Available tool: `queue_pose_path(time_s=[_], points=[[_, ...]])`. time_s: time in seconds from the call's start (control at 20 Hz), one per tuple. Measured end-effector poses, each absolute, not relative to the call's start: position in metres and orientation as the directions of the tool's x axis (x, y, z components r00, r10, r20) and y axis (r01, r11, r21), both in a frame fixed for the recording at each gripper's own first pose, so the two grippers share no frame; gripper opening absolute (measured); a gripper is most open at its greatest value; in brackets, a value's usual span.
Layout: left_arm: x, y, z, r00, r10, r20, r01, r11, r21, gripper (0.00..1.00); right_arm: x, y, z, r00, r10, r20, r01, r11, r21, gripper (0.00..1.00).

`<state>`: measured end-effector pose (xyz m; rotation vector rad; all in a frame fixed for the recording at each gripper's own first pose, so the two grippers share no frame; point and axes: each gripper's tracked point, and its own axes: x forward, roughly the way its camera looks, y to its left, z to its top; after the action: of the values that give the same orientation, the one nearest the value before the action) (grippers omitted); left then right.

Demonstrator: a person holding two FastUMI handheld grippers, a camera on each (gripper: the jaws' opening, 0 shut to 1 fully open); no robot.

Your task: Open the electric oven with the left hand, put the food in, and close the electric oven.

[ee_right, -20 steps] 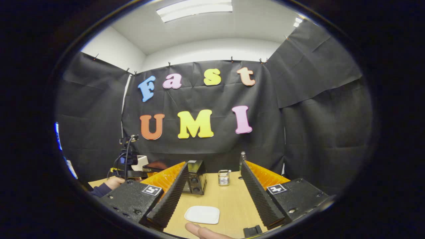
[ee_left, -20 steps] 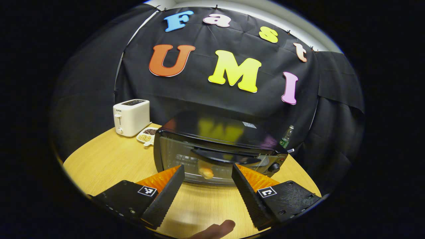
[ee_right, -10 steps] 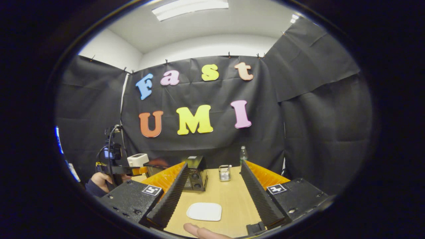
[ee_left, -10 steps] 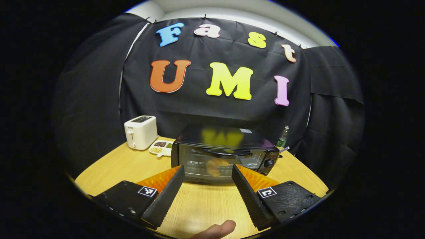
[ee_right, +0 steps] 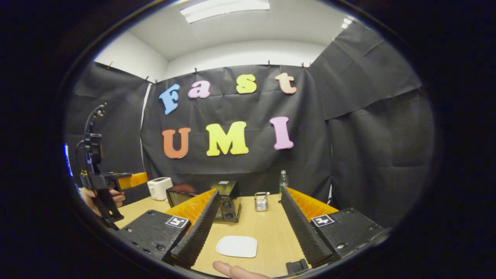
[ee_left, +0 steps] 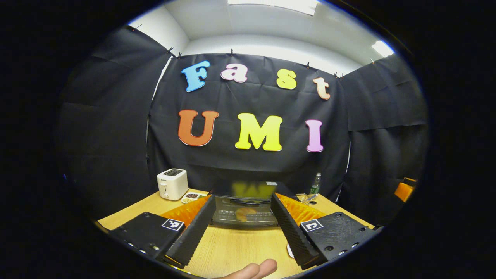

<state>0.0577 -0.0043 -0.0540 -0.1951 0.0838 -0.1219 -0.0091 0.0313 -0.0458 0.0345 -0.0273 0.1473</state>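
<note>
The black electric oven stands at the middle of the table with its glass door shut. Golden-brown food shows through the glass. My left gripper is open and empty, held back from the oven's front and apart from it. In the right gripper view the oven is seen from its knob side, at centre left. The left gripper is raised in a hand at the far left of that view. My right gripper is open and empty above a bare white plate.
A white toaster and a snack tray stand left of the oven. A green bottle is at the back right, and a small metal rack stands beside the oven. A small black item lies at the table's front edge.
The oven door swung from slightly ajar to shut. My left gripper then drew back and rose away from the oven, still open. The right gripper barely moved.
</note>
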Motion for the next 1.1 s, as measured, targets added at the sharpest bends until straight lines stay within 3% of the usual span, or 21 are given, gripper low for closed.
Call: queue_pose_path(time_s=[0.15,0.5,1.1], points=[[0.033,0.012,-0.046,0.997,-0.066,-0.026,0.062,0.987,-0.145,0.94,-0.007,0.029,-0.057,0.989,0.149,0.011,-0.15,0.988,0.035,0.96],[-0.011,0.007,-0.043,0.996,-0.091,-0.006,0.09,0.993,-0.082,0.94,0.004,0.018,-0.076,0.989,0.143,-0.037,-0.14,0.987,0.072,0.96],[-0.021,-0.012,-0.05,0.984,-0.18,-0.017,0.177,0.978,-0.112,0.94,-0.001,0.009,-0.07,0.993,0.12,0.004,-0.12,0.991,0.06,0.96]])
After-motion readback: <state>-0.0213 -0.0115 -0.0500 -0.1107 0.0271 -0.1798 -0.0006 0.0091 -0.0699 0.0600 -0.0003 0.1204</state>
